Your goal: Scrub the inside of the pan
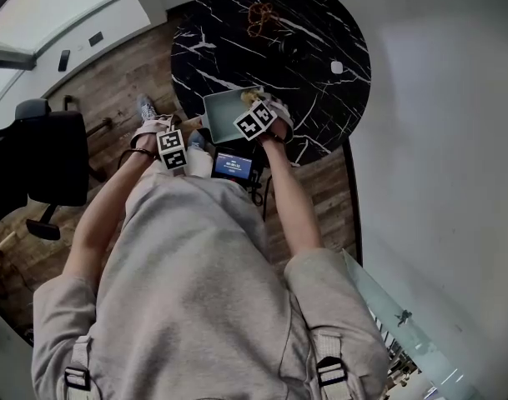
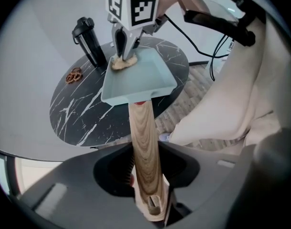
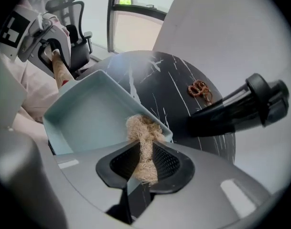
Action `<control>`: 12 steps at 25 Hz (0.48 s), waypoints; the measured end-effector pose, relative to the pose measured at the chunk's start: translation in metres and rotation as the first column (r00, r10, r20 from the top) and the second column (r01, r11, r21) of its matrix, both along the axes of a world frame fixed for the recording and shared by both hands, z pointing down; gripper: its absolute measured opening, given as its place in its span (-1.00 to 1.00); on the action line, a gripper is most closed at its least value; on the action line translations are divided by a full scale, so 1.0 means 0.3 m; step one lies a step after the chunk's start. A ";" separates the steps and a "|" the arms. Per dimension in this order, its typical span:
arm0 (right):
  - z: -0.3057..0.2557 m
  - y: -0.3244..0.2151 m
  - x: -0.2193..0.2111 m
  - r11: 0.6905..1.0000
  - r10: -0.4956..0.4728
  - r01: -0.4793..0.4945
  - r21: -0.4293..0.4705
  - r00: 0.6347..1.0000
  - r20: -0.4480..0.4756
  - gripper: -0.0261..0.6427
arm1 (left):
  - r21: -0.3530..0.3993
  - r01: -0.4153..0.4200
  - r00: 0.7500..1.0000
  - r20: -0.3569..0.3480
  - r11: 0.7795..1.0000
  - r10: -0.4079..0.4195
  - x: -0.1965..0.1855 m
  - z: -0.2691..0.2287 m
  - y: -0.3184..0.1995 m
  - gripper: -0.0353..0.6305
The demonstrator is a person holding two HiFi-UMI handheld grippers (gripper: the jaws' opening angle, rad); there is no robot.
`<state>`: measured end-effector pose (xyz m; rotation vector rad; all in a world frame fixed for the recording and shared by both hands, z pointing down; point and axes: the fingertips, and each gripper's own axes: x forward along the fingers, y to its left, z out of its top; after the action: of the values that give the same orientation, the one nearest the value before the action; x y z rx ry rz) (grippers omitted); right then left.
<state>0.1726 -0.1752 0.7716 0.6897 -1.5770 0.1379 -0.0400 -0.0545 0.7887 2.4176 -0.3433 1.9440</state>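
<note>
My left gripper (image 2: 145, 175) is clamped on the wooden handle (image 2: 143, 137) of the pan (image 2: 135, 80). Both jaws press against the handle's sides, close to its free end. The handle runs straight away from the jaws to the pan, which is pale blue-green, square and shallow, with low walls.

My right gripper (image 3: 145, 161) points steeply down into the pan, its jaws closed on a tan fibrous scrubber (image 3: 143, 132). The tuft is pinched between the pads and its loose end bulges out beyond them. That end sits at the corner of the pan farthest from the handle, against the wall there and partly on the rim. The rest of the pan's inside is bare and looks clean.

Under the pan is a round black table (image 1: 312, 23) with white veins. The pan lies over the table's edge, and the handle sticks out past that edge above a wooden floor (image 1: 120, 90). I cannot tell whether the pan's underside touches the table.

Beyond the pan's far wall a black bottle (image 2: 90, 44) stands on the table. A small brown pretzel-shaped thing (image 3: 199, 88) lies near the bottle, well apart from the pan. Behind the handle end of the pan a black chair (image 1: 45, 152) stands on the floor.
</note>
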 end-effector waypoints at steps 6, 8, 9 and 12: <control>0.013 -0.016 -0.005 0.988 -0.144 0.148 0.048 0.986 -0.088 -0.64 | -0.009 0.067 0.998 -0.004 0.998 -0.068 0.006 0.003 -0.004 -0.52; 0.026 0.004 -0.001 0.990 -0.140 0.142 0.019 0.987 -0.074 -0.64 | -0.009 0.071 0.997 -0.001 0.997 -0.072 0.000 0.002 -0.012 -0.53; 0.033 0.015 0.000 0.990 -0.138 0.138 0.001 0.988 -0.067 -0.64 | -0.010 0.071 0.997 0.003 0.997 -0.071 -0.001 0.002 -0.015 -0.53; 0.052 0.054 0.007 0.992 -0.112 0.108 -0.069 0.993 -0.043 -0.64 | -0.026 0.091 0.996 0.005 0.995 -0.091 -0.001 0.003 -0.019 -0.54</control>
<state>0.1746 -0.1589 0.7871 0.5487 -1.5548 0.0919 -0.0402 -0.0602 0.7897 2.3394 -0.4181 1.9032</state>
